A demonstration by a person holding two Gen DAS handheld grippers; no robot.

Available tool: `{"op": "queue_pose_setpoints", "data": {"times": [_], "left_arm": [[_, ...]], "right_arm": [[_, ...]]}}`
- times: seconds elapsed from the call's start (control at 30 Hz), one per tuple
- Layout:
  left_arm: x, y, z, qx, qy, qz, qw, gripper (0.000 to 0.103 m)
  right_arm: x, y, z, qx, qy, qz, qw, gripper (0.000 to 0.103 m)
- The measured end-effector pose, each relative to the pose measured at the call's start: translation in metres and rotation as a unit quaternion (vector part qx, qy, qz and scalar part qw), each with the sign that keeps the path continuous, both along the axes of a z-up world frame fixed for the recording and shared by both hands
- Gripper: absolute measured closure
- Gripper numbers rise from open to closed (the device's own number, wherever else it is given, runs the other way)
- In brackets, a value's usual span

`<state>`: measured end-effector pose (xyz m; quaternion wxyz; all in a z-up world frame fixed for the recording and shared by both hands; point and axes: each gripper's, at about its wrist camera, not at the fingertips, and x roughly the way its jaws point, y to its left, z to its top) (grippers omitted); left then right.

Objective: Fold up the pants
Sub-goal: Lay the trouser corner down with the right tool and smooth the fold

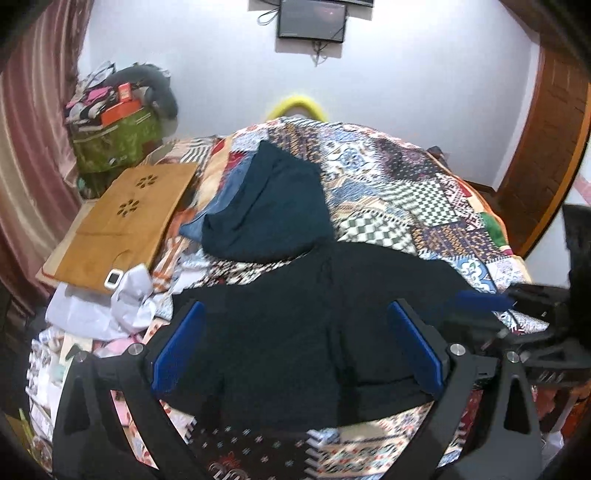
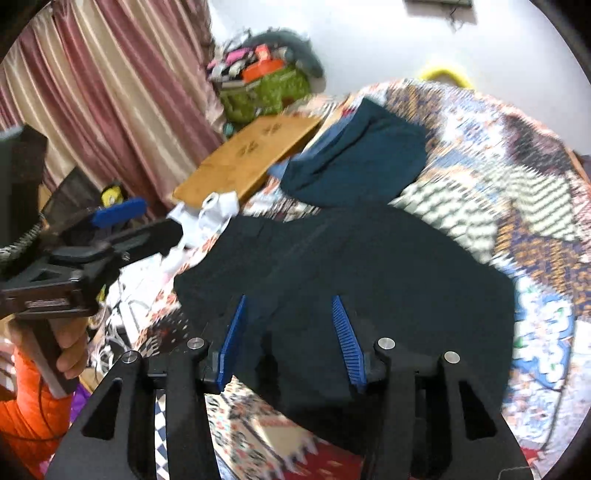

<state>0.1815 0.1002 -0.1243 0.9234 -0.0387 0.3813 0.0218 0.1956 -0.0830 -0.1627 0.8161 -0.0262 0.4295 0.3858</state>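
**Black pants spread on the quilt, both my jaws open above them**

Black fabric fills the space just under my tools: the pants point(image 1: 314, 332) lie spread on the patchwork quilt point(image 1: 406, 192) that covers the bed, their near edge just beyond my fingers. My left gripper point(image 1: 295, 339) hovers over their near part with its jaws wide apart and nothing between the blue pads point(image 1: 177, 350). My right gripper point(image 2: 291, 339) hangs over the same garment, a little to the right, its jaws also apart and holding nothing; its ribbed blue pads point(image 2: 345, 339) frame only dark cloth. In the right wrist view my left hand point(image 2: 70, 347) shows at the left, wrapped round the handle of the other tool, beside an orange sleeve point(image 2: 26, 406).

To the left of the pants, crumpled white cloth point(image 1: 129, 299) lies at the bed's edge, with a small white device point(image 1: 112, 277) resting by it on the near corner of a wooden board point(image 1: 122, 218).

Just beyond the pants, touching their far edge, sits a dark teal garment point(image 1: 273, 206) with a strip of lighter blue cloth point(image 1: 225, 195) under its left side.

Farther left, a green bag point(image 1: 114, 144) piled with boxes and clothes stands against a striped pink curtain point(image 1: 29, 166). On the far white wall hangs a dark screen point(image 1: 312, 18), and a yellow curved object point(image 1: 295, 103) peeks over the far end of the bed. The right wrist view is blurred.
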Motion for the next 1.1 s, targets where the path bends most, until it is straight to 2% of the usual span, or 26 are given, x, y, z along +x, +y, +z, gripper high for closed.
{"op": "queue_pose_setpoints", "data": {"times": [0.1, 0.23, 0.33, 0.47, 0.6, 0.83, 0.9, 1.1], "left_arm": [[0.015, -0.015, 0.005, -0.004, 0.000, -0.021, 0.9998, 0.003], [0.040, -0.033, 0.005, -0.016, 0.012, -0.050, 0.9985, 0.003], [0.062, -0.047, -0.004, -0.012, 0.031, -0.064, 0.9974, 0.003], [0.090, -0.063, -0.029, -0.006, 0.071, -0.081, 0.9942, 0.003], [0.111, -0.074, -0.059, -0.002, 0.118, -0.092, 0.9887, 0.003], [0.118, -0.078, -0.107, 0.001, 0.187, -0.098, 0.9774, 0.003], [0.113, -0.078, -0.112, 0.001, 0.185, -0.099, 0.9777, 0.002], [0.097, -0.075, -0.111, 0.001, 0.174, -0.096, 0.9800, 0.002]], "right_arm": [[0.004, -0.025, 0.020, 0.000, -0.032, -0.025, 0.999, 0.059], [0.015, -0.053, 0.036, -0.010, -0.072, -0.058, 0.996, 0.051], [0.027, -0.067, 0.037, -0.014, -0.080, -0.076, 0.994, 0.051], [0.047, -0.076, 0.021, -0.018, -0.060, -0.092, 0.994, 0.051], [0.066, -0.077, -0.007, -0.025, -0.018, -0.092, 0.995, 0.051], [0.079, -0.078, -0.064, -0.068, 0.057, -0.071, 0.993, 0.051], [0.071, -0.079, -0.076, -0.089, 0.060, -0.060, 0.992, 0.051], [0.052, -0.101, -0.076, -0.073, 0.061, -0.076, 0.993, 0.052]]}}
